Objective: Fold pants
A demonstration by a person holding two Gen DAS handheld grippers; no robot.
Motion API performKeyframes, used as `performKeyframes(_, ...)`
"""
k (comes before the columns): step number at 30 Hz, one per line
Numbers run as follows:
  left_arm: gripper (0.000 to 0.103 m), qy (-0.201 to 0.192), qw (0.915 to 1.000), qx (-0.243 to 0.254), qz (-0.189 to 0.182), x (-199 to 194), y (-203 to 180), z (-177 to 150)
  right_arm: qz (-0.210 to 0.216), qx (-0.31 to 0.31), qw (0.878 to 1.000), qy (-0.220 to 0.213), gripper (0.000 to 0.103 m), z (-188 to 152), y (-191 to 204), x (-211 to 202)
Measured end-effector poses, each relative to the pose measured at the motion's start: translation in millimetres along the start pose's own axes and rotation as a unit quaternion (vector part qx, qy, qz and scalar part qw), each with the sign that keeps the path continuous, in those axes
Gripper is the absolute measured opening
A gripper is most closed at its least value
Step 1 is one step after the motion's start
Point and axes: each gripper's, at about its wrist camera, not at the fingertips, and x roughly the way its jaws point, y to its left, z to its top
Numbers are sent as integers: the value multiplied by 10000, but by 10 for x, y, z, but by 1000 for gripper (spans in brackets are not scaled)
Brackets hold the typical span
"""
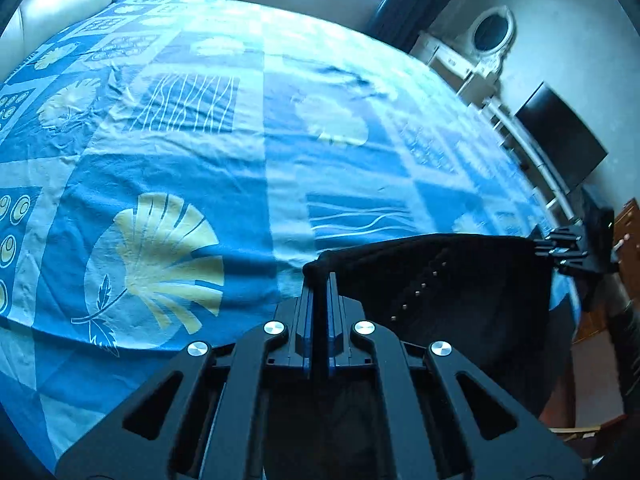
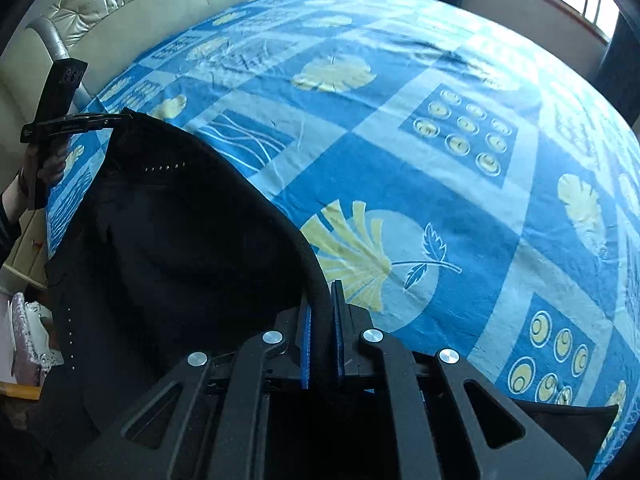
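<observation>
Black pants point(image 1: 460, 280) hang stretched between my two grippers above the near edge of a bed. My left gripper point(image 1: 320, 280) is shut on one corner of the waistband; a row of small metal studs point(image 1: 420, 288) shows on the cloth. My right gripper point(image 2: 322, 292) is shut on the other corner of the pants point(image 2: 180, 248), whose edge arcs away to the left. Each gripper shows in the other's view: the right one point(image 1: 560, 248) at the far right, the left one point(image 2: 68, 124) at the far left, held by a hand.
The bed point(image 1: 224, 128) carries a blue sheet with yellow leaf and shell prints point(image 2: 400, 140). A pale tufted headboard point(image 2: 140, 0) stands along one side. A white dresser with a round mirror point(image 1: 490, 36) and a dark screen point(image 1: 560, 140) stand by the wall.
</observation>
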Motion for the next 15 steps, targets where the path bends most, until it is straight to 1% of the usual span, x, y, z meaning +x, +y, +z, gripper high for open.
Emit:
performKeyframes(4, 5, -204, 9996, 51, -189, -246, -160, -118, -396, -151, 9981, -456, 9, -205, 291, -299)
performKeyframes(8, 5, -481, 9979, 0, -428, -573, -305, -329, -810, -398, 9936, -682, 9, -439, 667, -440)
performKeyframes(11, 5, -632, 9970, -58, -453, -801, -369, -545, -946, -534, 9906, -829, 9, -668, 916, -521)
performKeyframes(13, 5, -650, 9968, -133, -453, -916, -385, -703, -1064, -642, 9881, -907, 9, -854, 1101, -582)
performKeyframes(15, 5, -673, 9968, -190, -384, -1034, -393, -897, -1071, -678, 9878, -902, 9, -1015, 1241, -601)
